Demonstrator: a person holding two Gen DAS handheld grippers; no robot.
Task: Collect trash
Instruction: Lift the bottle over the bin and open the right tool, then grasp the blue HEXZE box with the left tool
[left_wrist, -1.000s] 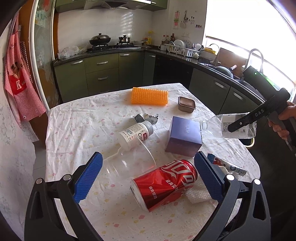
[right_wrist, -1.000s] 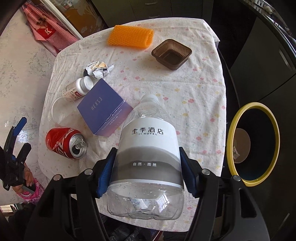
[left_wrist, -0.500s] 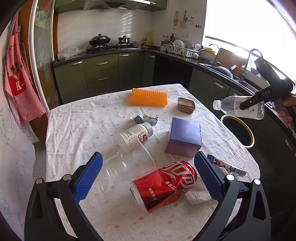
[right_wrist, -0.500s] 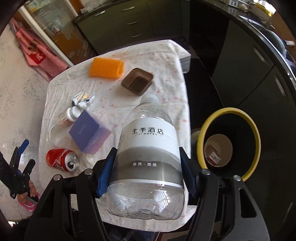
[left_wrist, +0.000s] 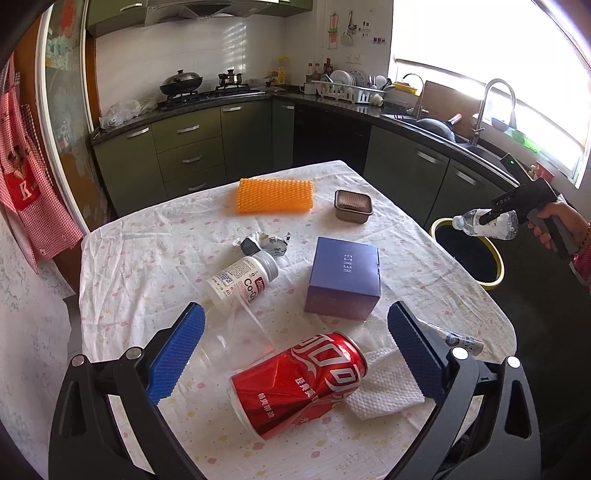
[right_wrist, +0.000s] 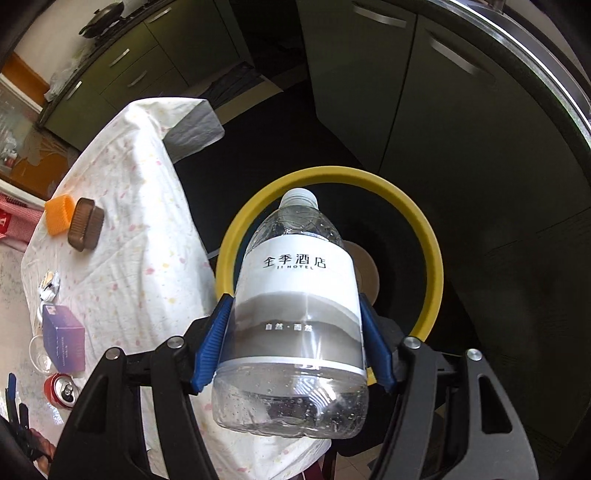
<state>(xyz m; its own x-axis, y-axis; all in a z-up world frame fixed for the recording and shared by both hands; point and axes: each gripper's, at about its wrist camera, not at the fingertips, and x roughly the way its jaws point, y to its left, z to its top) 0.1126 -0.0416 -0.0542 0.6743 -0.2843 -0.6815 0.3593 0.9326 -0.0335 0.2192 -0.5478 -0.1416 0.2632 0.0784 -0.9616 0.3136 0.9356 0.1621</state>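
Observation:
My right gripper (right_wrist: 295, 343) is shut on a clear plastic water bottle (right_wrist: 295, 295) with a white label, held cap-first over the yellow-rimmed black trash bin (right_wrist: 432, 280). The bottle (left_wrist: 484, 226) and bin (left_wrist: 495, 275) also show in the left wrist view, right of the table. My left gripper (left_wrist: 295, 350) is open just above a red cola can (left_wrist: 295, 384) lying on its side on the tablecloth. A clear plastic cup (left_wrist: 236, 332), a white pill bottle (left_wrist: 243, 278), a purple box (left_wrist: 345, 278), a crumpled wrapper (left_wrist: 264, 242) and a white napkin (left_wrist: 384, 387) lie nearby.
An orange foam sleeve (left_wrist: 275, 195) and a brown tray (left_wrist: 352, 206) sit at the table's far side. A small tube (left_wrist: 458, 339) lies at the right edge. Green kitchen cabinets (left_wrist: 192, 158) and a counter with a sink (left_wrist: 436, 123) ring the table.
My right gripper has carried the water bottle off the table to the right and down, tipping it cap-first over the bin. My left gripper has stayed over the can.

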